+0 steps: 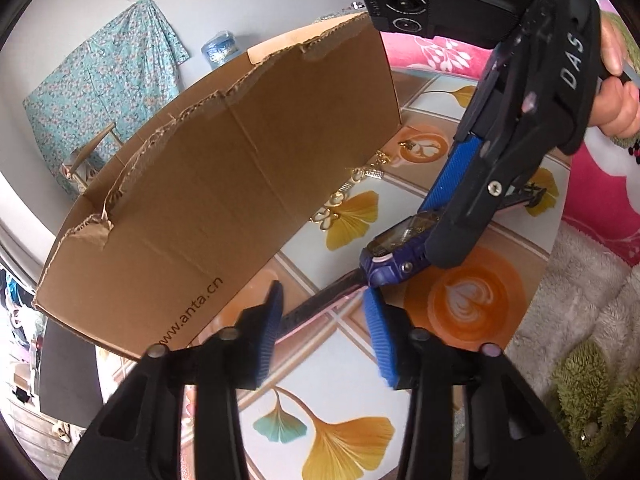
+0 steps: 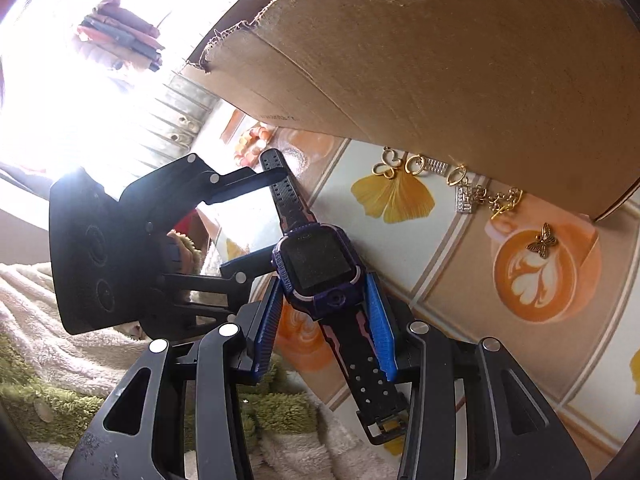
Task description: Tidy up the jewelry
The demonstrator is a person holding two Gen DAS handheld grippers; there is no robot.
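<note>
A purple smartwatch (image 2: 318, 270) with a black strap lies on the patterned table; it also shows in the left wrist view (image 1: 394, 254). My right gripper (image 2: 326, 320) has its blue pads on both sides of the watch body, closed on it. My left gripper (image 1: 326, 334) is open, its pads either side of the watch strap (image 1: 320, 306), not touching. Gold jewelry pieces (image 2: 444, 178) lie in a row along the foot of a cardboard box (image 1: 224, 184), with a butterfly charm (image 2: 543, 241) apart from them.
The torn-edged box (image 2: 460, 60) stands on the table behind the jewelry. An orange bead bracelet (image 2: 252, 144) lies by the box corner. Fluffy white and green blankets (image 2: 48, 320) border the table edge. A pink towel (image 1: 436, 52) lies beyond.
</note>
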